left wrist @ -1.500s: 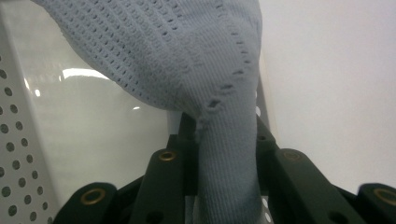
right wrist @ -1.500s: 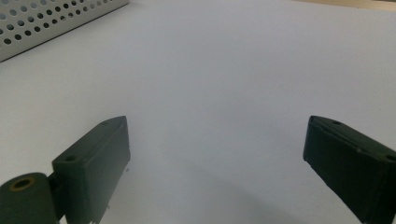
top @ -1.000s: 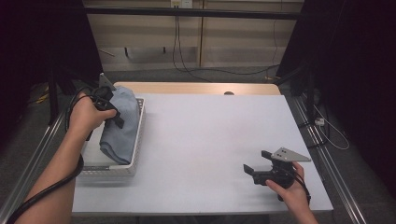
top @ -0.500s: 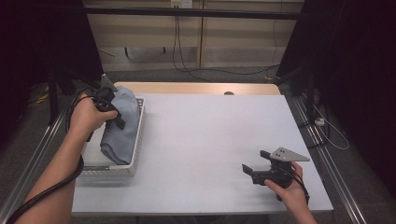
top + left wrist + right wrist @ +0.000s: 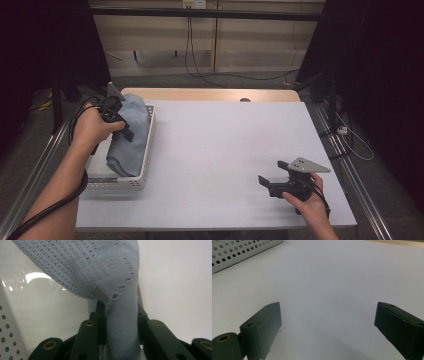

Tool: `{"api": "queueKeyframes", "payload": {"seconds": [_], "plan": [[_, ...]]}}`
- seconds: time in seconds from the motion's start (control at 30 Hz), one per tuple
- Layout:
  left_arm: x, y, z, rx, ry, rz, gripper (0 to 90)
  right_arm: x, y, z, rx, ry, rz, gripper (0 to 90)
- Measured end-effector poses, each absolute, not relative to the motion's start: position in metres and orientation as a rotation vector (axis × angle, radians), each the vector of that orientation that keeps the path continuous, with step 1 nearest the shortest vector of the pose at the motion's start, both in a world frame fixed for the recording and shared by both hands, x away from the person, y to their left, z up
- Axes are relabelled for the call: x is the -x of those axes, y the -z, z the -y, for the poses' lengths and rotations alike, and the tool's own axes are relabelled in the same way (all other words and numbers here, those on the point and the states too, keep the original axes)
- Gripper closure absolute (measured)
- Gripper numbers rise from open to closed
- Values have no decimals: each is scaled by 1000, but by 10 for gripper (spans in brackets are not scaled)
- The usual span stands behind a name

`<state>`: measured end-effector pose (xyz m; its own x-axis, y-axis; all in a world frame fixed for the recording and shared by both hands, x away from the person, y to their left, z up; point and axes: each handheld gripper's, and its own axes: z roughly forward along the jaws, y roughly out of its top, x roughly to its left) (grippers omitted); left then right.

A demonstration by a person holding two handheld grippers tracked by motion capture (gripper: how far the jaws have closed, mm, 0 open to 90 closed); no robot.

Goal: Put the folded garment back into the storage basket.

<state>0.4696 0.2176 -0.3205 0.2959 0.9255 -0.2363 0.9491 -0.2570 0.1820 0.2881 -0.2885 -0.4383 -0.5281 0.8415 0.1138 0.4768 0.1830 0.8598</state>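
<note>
A light blue knitted cloth (image 5: 127,137) lies bunched in a white perforated basket (image 5: 120,183) at the table's left edge. My left gripper (image 5: 125,131) reaches over the basket and is shut on a fold of that cloth. In the left gripper view the cloth (image 5: 100,270) rises from between the two black jaws of the left gripper (image 5: 120,315), which press on it from both sides. My right gripper (image 5: 270,175) rests low on the white table (image 5: 225,145) at the front right. In the right gripper view the right gripper (image 5: 328,312) is open, with bare table between its jaws.
The basket's perforated wall (image 5: 237,251) stands at the far left of the right gripper view. A strip of wood (image 5: 210,95) runs along the table's far edge. Metal rails (image 5: 350,175) flank the table, and cables (image 5: 200,70) lie on the floor behind.
</note>
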Motion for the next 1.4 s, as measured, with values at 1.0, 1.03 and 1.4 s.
{"api": "queueKeyframes", "payload": {"seconds": [1.0, 1.03, 1.4], "plan": [[-462, 329, -227, -2228, 160, -1708, 734, -291, 440, 283, -1235, -1291, -2096, 70], [-462, 330, -228, -2222, 158, -1712, 734, -291, 440, 283, -1234, -1290, -2097, 70], [-463, 337, -239, -2193, 159, -1737, 716, -291, 441, 283, -1236, -1287, -2098, 70]]}}
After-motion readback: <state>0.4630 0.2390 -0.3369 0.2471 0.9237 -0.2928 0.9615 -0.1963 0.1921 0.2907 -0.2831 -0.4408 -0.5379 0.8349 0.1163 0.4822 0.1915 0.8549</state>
